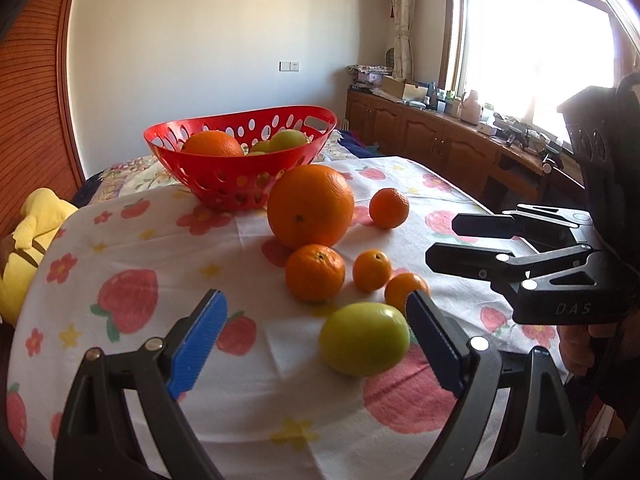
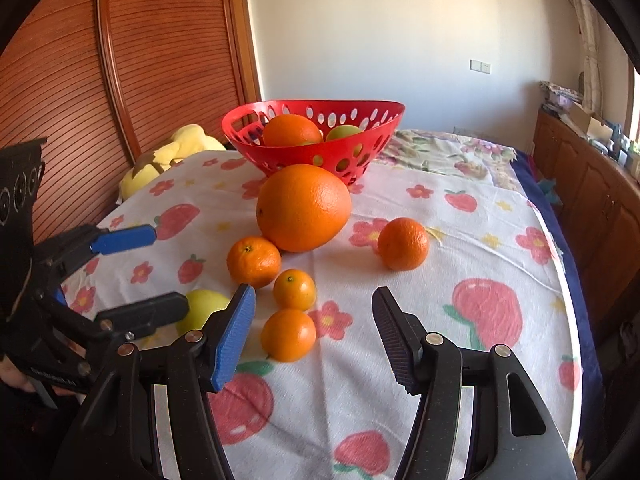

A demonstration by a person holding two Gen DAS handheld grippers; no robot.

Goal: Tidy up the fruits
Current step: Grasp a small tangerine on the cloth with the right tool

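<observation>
Left hand-held gripper (image 1: 316,336) is hovering wide open, empty, around the green fruit (image 1: 364,339) on the counter (image 1: 248,392); closing off-centre risks squirting it into the neighbouring small orange (image 1: 404,290).

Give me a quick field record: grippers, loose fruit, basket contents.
left gripper: open, green fruit between its fingers, not clamped
right gripper: open, holding nothing, above a small orange
loose on tablecloth: one large orange, four small oranges, one green fruit
red basket: holds an orange and green fruit; count unclear
</observation>
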